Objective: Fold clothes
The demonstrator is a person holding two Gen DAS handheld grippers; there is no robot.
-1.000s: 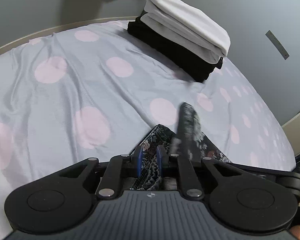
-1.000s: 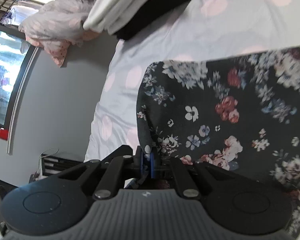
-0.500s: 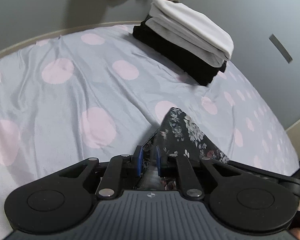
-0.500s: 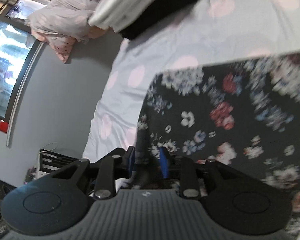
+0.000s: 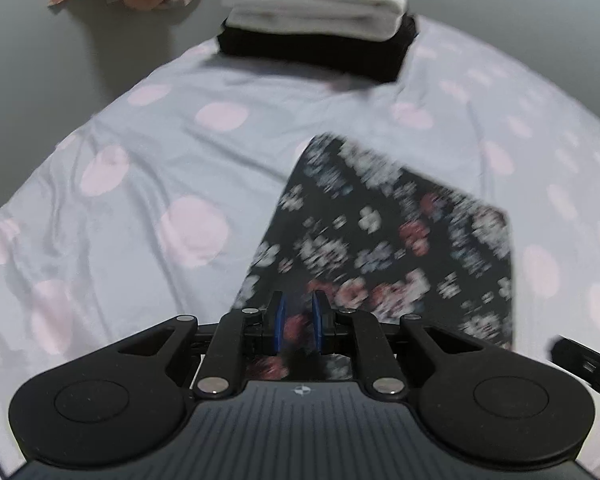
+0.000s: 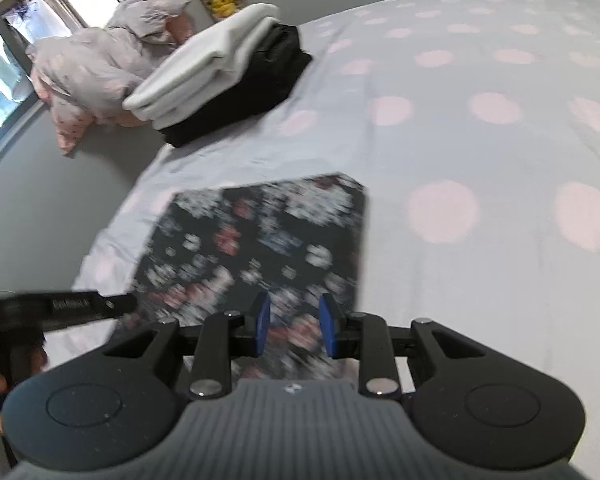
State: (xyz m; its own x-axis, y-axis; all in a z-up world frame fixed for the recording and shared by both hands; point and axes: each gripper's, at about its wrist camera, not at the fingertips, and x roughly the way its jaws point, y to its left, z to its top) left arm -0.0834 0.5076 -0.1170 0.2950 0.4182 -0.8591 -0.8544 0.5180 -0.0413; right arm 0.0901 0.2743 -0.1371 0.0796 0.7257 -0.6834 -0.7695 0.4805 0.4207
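Dark floral-print garment (image 5: pixel 384 248) is laid flat as a neat rectangle on the pink-dotted grey bedsheet (image 5: pixel 172 152); folded white-and-black stack (image 5: pixel 316 24) is parked behind. Left tool (image 5: pixel 297 322) and right tool (image 6: pixel 293 327) are both parted, nothing gripped. More folding? Can't be told.

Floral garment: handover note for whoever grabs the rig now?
Left hand-held gripper: open, narrow gap, over the near edge of the floral garment.
Right hand-held gripper: open, wider gap, over the same edge.
The garment lies as a flat folded rectangle on the polka-dot sheet; neither grips it.
Folded stack, white on black, sits at the far corner.
Left: probably move the floral piece onto the stack, or fold it once more.
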